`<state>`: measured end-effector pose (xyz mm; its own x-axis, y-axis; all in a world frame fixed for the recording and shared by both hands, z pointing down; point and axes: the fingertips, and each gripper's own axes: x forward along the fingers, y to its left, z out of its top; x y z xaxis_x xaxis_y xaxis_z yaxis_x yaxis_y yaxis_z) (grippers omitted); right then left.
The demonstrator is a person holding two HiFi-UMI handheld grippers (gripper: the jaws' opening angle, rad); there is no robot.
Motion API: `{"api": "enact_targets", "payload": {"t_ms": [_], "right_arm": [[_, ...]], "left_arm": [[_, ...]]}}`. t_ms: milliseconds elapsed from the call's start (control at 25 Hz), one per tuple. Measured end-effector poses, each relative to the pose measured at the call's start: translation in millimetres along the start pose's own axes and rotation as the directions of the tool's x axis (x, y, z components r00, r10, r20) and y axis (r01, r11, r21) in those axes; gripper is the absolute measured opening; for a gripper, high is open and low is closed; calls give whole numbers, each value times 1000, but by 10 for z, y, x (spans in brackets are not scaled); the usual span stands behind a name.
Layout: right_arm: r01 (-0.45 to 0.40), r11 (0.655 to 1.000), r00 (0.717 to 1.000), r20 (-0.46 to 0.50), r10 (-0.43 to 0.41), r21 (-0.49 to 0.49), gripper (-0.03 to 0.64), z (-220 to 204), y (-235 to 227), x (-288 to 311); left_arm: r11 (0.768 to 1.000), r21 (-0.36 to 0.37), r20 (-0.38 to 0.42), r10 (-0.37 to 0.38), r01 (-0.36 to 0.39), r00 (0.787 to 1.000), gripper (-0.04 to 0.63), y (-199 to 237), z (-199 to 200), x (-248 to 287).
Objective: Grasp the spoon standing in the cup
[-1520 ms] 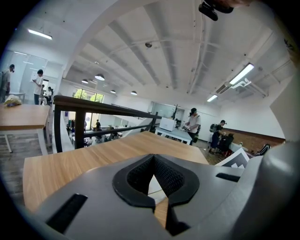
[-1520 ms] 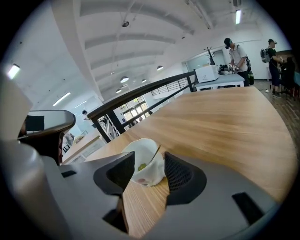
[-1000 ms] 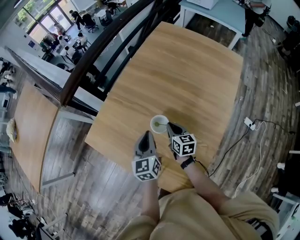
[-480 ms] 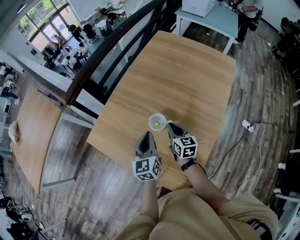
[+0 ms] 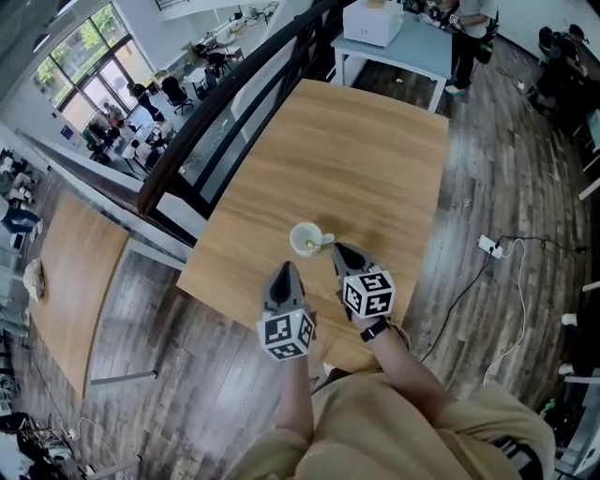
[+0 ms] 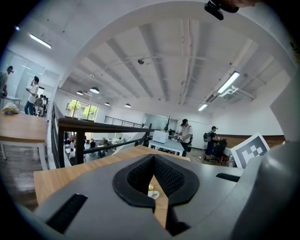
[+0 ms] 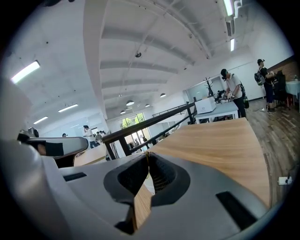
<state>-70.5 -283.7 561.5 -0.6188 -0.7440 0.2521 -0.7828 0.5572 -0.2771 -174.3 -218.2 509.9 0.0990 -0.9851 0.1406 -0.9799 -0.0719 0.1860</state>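
Right gripper back from cup (slightly), spoon along

Site: open-plan office, mezzanine level. Evidence: dark railing with glass panels, overlooking a lower floor of swivel chairs, desks and seated people beside large windows. Fittings: wood bench; second wood table; pale blue table bearing a white box, person standing at it. Plank floor with power strip and trailing cable. Ceiling strip lights.
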Motion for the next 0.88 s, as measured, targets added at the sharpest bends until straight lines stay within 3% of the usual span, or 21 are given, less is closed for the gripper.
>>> {"api": "enact_targets", "payload": {"t_ms": [880], "right_arm": [[30, 992, 970, 244, 1, -120, 15, 861, 447, -927]], "left_arm": [[989, 118, 144, -101, 84, 984, 11, -355, 683, -559]]}}
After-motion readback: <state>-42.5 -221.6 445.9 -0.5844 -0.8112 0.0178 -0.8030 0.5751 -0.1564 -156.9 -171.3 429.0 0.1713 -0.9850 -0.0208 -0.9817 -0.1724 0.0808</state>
